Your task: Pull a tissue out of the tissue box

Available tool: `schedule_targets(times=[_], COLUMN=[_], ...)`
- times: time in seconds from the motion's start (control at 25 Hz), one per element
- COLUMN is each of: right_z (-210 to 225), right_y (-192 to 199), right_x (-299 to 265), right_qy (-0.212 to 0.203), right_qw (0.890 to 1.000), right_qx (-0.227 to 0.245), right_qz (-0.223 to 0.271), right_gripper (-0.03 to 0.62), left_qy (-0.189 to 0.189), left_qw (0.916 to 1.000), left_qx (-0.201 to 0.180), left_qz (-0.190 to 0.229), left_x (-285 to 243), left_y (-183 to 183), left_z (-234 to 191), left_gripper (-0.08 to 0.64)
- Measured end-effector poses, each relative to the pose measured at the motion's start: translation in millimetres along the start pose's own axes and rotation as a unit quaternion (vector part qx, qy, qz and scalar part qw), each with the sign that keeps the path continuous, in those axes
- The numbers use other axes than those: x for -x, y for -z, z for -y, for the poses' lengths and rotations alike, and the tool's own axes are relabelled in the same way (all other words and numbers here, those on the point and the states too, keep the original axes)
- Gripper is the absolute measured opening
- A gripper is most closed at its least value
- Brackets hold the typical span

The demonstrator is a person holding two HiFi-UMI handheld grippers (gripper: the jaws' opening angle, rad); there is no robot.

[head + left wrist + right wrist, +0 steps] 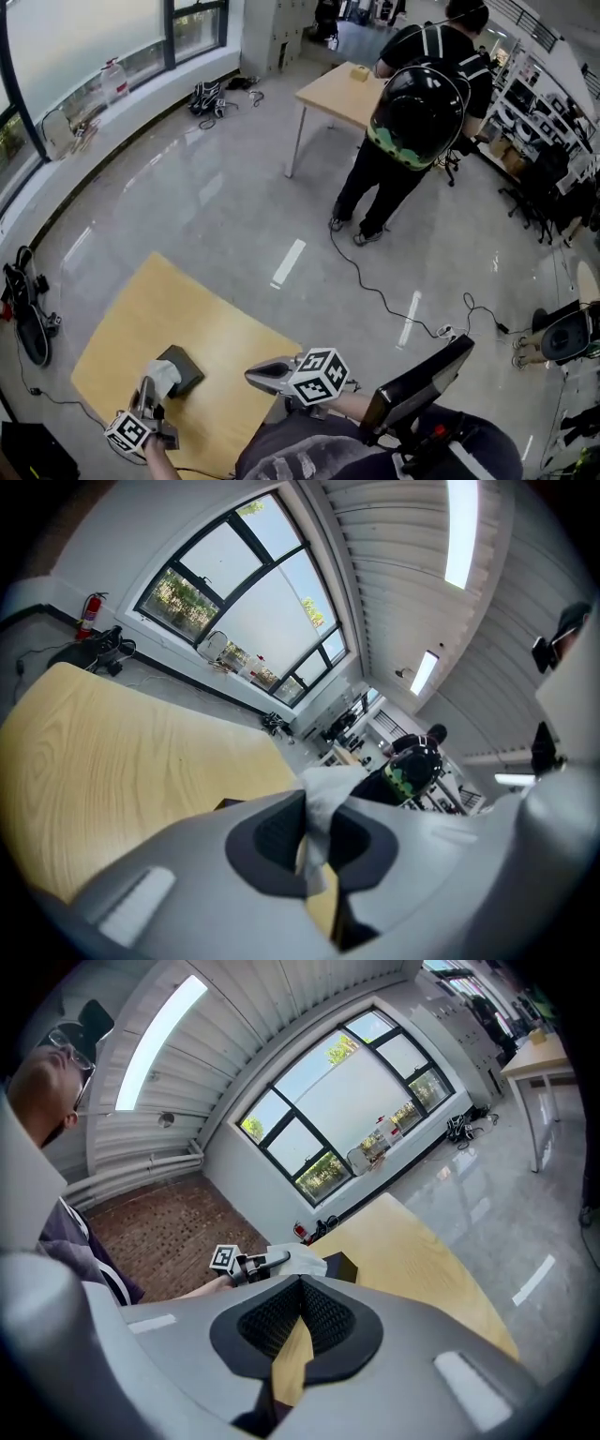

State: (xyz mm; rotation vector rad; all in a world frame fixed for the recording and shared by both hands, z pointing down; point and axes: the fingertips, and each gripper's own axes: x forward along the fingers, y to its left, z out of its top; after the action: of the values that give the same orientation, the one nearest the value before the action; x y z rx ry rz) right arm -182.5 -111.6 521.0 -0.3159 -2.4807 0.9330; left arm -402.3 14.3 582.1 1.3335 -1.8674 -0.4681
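A dark tissue box (187, 367) lies on the wooden table (141, 319) at the lower left of the head view. My left gripper (150, 388) is shut on a white tissue (163, 373) at the box's near left corner. In the left gripper view the tissue (323, 794) is pinched between the closed jaws of the left gripper (317, 810), with a dark edge of the box (231, 803) just behind. My right gripper (253, 376) hovers off the table's near right edge, jaws together and empty. The right gripper view shows its tips (300, 1290) closed, with the tissue (300, 1262) and box (341, 1266) beyond.
A person with a black backpack (417, 108) stands at a second table (337, 94) far across the shiny floor. A cable (375, 291) runs over the floor. Bags lie by the windows (214, 97). A black chair (422, 384) sits close at my right.
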Motion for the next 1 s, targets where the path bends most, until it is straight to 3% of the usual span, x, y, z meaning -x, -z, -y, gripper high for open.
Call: schedule_targets(times=[0.12,0.52,0.88,1.0], right_z=[4.5,16.9,5.4,4.4], right_y=[-14.9,-20.6,-13.5,-7.1], right_x=[13.5,35.6,61.1,69.4], right_qy=[0.006,0.028,0.038,0.040], right_qw=[1.000,0.999,0.997,0.997], right_qx=[0.008,0.021,0.047,0.053], right_qz=[0.021,0.032,0.046,0.048], right_gripper=[-0.005,-0.005,-0.005,-0.005], left_qy=[-0.005,0.076,0.185,0.197], left_qw=[0.9999,0.9969,0.9815,0.9796], left_qx=[-0.012,-0.015,0.035,0.022], left_qz=[-0.002,0.013,0.031,0.032], left_x=[-13.6,-40.0,-58.9,-63.2], left_y=[-3.4,-6.8,1.5,2.9], left_z=[8.9,58.1,115.9,132.3], left_gripper=[0.006,0.005,0.005,0.005])
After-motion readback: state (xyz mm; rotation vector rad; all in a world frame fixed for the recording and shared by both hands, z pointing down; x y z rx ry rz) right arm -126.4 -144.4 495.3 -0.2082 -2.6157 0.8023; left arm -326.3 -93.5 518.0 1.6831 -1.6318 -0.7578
